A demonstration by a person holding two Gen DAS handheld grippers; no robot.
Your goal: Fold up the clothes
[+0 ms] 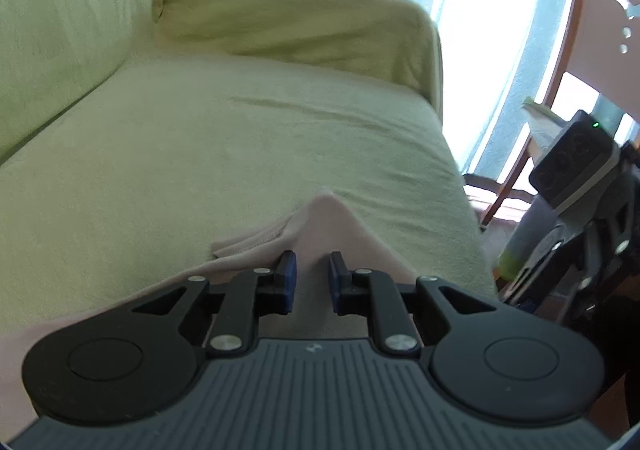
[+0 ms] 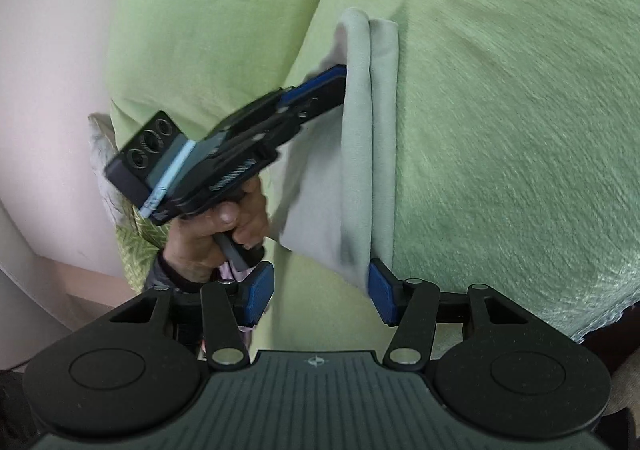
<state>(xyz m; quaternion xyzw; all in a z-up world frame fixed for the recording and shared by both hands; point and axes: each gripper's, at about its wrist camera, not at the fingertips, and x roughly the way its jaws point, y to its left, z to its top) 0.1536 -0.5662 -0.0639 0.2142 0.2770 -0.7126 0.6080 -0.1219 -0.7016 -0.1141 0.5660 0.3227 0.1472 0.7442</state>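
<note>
A pale pinkish-grey garment lies folded into a long narrow strip on a green-covered sofa seat. My left gripper has its blue pads pressed on a raised fold of the garment, with cloth filling the narrow gap between them. The right wrist view shows the left gripper reaching in from the left and holding the strip's edge, a hand on its handle. My right gripper stands wide open at the strip's near end. Its right pad touches the cloth's corner; nothing is between its fingers.
The sofa's armrest and backrest bound the seat at the far side and left. A wooden chair stands beside bright curtains on the right. The seat cover stretches wide to the right of the garment.
</note>
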